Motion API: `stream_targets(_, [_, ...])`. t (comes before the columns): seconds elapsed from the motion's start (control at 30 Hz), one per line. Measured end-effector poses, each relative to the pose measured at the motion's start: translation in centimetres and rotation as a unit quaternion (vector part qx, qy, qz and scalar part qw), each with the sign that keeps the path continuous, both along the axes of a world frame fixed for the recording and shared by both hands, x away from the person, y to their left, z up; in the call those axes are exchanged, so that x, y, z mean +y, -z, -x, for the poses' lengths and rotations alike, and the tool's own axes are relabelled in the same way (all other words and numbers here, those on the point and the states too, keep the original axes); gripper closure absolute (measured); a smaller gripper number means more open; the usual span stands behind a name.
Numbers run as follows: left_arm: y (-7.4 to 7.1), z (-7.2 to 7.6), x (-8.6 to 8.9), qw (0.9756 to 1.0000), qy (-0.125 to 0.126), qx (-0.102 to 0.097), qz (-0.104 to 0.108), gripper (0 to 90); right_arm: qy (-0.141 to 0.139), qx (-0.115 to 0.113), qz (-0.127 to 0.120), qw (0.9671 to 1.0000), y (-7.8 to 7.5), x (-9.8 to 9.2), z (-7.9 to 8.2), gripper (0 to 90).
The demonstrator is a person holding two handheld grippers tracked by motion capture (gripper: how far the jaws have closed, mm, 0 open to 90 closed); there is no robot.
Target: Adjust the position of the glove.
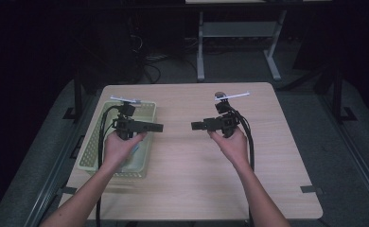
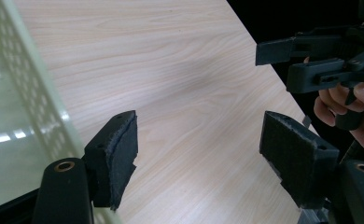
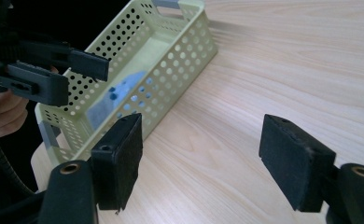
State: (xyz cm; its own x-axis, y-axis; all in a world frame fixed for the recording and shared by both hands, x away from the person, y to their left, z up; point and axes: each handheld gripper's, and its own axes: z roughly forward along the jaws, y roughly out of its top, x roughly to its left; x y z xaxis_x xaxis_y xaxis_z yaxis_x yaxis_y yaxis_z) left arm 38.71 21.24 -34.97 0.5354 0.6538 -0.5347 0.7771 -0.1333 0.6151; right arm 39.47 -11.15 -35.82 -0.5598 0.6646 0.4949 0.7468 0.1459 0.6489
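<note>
Held level above a pale wooden table (image 1: 192,156), tips turned toward each other across a stretch of bare wood: left gripper (image 1: 158,127) and right gripper (image 1: 195,126), each with jaws spread wide and nothing between the pads. Set along the table's left edge, just under the left hand (image 1: 121,144): a pale green perforated basket (image 3: 180,51). Lying inside on the basket floor: a blue item (image 3: 119,93), shape unclear through the holes.

Two tools, left (image 1: 158,127) and right (image 1: 196,125); one basket (image 1: 90,156); one blue item (image 3: 117,93); one table (image 1: 192,189).
</note>
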Motion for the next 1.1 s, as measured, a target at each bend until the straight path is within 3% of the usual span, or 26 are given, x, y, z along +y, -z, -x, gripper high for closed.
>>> stream_targets(0.43, [0.5, -0.1, -2.3, 0.9999, 0.015, 0.001, -0.001, 27.6, 0.018, 0.01, 0.0, 0.9998, 1.0, -2.7, 0.5, 29.2])
stream_targets(1.1, [1.4, -0.2, -5.5, 0.9991, 0.037, 0.008, 0.02, 26.4, 0.056, 0.031, 0.015, 0.9978, 3.4, -7.5, 1.8, 28.6])
